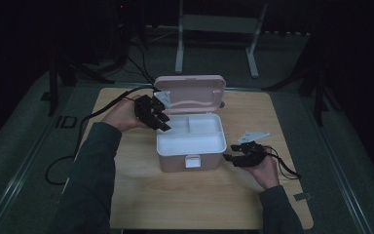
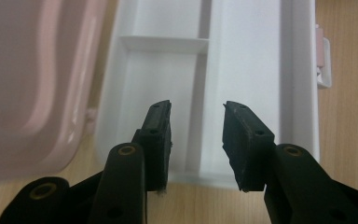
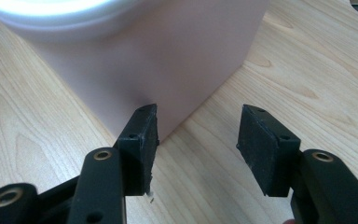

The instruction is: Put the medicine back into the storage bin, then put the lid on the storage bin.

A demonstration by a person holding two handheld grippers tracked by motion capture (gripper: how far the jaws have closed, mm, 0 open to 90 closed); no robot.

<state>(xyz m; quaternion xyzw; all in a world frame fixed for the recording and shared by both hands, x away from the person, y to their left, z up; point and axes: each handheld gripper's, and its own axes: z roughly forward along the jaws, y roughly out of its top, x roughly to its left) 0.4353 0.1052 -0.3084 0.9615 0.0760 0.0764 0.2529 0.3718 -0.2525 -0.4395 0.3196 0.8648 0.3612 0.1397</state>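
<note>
Nearest, the right gripper (image 1: 231, 158) rests on the wooden table (image 1: 199, 204) just beside the pink box (image 1: 191, 163), jaws spread and empty; farther off, the left gripper (image 1: 164, 122) hovers, released, over the white tray (image 1: 192, 143), before the raised lid (image 1: 191, 92)

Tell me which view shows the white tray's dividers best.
The left gripper view: the white tray is close, its dividers sharp. The high view shows the dividers small and dim; the right gripper view catches just a blurred rim above the box's pink side.
</note>
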